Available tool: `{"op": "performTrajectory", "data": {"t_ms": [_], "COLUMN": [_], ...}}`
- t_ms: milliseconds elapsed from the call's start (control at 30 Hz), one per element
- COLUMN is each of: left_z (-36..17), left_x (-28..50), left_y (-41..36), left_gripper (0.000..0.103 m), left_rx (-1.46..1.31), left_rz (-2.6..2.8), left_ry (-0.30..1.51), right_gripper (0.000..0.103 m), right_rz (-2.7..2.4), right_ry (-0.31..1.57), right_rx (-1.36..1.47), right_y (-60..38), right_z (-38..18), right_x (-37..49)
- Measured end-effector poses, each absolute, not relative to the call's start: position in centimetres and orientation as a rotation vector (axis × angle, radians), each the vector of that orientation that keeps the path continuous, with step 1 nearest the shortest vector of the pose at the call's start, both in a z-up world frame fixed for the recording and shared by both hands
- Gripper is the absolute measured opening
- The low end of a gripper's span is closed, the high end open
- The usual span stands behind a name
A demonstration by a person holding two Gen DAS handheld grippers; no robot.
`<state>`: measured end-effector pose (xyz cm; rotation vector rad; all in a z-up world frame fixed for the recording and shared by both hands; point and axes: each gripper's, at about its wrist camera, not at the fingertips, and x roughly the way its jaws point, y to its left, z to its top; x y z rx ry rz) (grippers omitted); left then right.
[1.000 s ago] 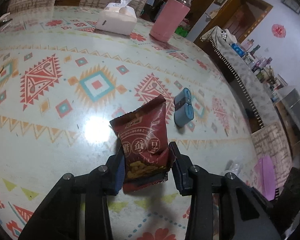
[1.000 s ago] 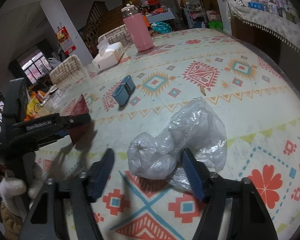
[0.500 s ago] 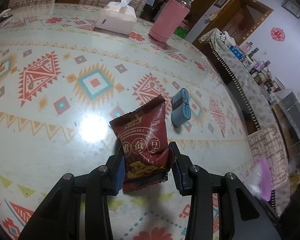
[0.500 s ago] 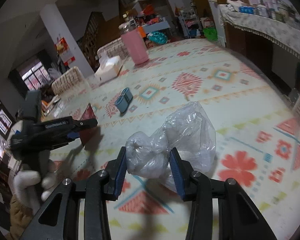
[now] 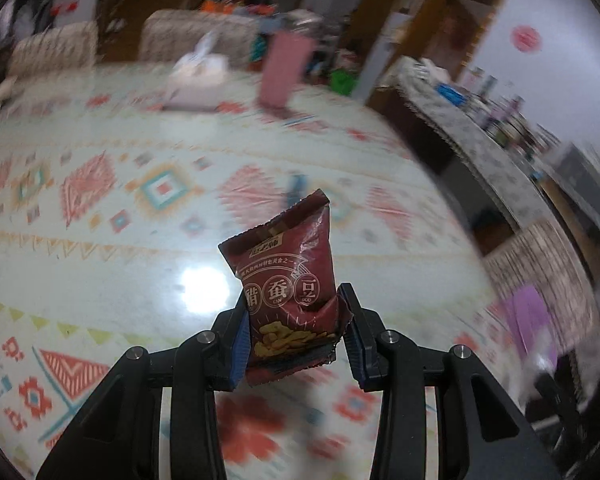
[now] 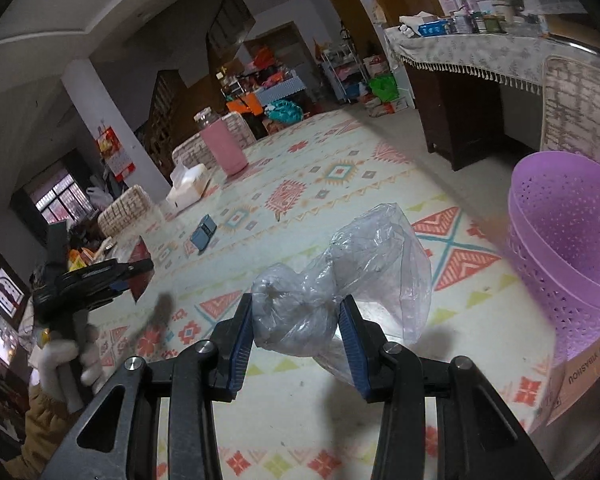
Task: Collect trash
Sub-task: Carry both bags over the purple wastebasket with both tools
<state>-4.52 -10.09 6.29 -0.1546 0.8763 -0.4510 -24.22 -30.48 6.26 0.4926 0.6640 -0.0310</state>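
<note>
1. Around us is a cluttered living room, and below our grippers lies a pale glossy tablecloth (image 6: pixel 332 184) printed with red, teal and orange geometric motifs; the left wrist view of it is smeared with motion blur.
2. We see a dark red foil snack packet (image 5: pixel 290 288) with pale round characters across its front and a picture of yellow snacks near the bottom; it stands upright, its crimped top edge tilted to the right.
3. Our left gripper (image 5: pixel 296 338) is clamped on the lower part of that packet, blue-padded fingers (image 5: pixel 240 344) pressing its two sides, and the packet hangs clear above the cloth.
4. We see a crumpled clear plastic bag (image 6: pixel 340 280), cloudy grey-white, twisted into a tight wad at the near end and flaring into a loose open sheet farther out.
5. Our right gripper (image 6: pixel 296 340) has just been closing, and its jaws now pinch the wadded end of the bag between them, narrow but not fully together.
6. At the right of the right wrist view stands a lilac perforated plastic basket (image 6: pixel 560 248), just beyond the table edge and near the bag.
7. Farther along the cloth we see a pink tumbler (image 6: pixel 222 148), a white tissue box (image 6: pixel 188 188) and a small blue case (image 6: pixel 204 232).
8. A white-gloved hand (image 6: pixel 66 364) grips the left tool's handle at the left edge of the right wrist view.
</note>
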Motion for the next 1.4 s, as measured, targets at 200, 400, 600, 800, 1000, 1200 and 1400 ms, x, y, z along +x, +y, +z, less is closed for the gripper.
{"op": "performTrajectory", "data": {"t_ms": [200,400,600,800,1000,1200,1400], "left_z": [10.4,11.1,10.8,10.6,10.6,10.6,10.6], "left_x": [-10.4,-13.5,-15.2,-16.2,-17.1,-17.5,-17.5], "left_y": [-14.8,-19.0,-22.8,-25.2,-27.2,-28.7,-29.8], "left_gripper": [0.039,0.039,0.039,0.039,0.039,0.039,0.039], "left_rx": [0.029,0.112,0.194,0.253,0.305,0.343,0.36], "left_rz": [-0.483,-0.514,-0.522,-0.521,-0.524,-0.507,-0.521], "left_ry": [0.75,0.735,0.724,0.702,0.668,0.646,0.642], "right_gripper": [0.045,0.045,0.046,0.046,0.047,0.047,0.047], "right_rz": [-0.004,-0.006,-0.007,-0.033,-0.065,-0.088,-0.111], "right_ry": [0.625,0.604,0.605,0.581,0.559,0.55,0.543], "right_rx": [0.519,0.517,0.514,0.495,0.491,0.502,0.513], "right_y": [-31.6,-32.7,-33.5,-34.8,-36.6,-38.0,-39.2], "right_z": [6.5,6.9,7.1,7.7,8.3,8.3,8.4], "right_x": [-25.8,-27.5,-28.4,-29.9,-31.2,-31.8,-32.4]}}
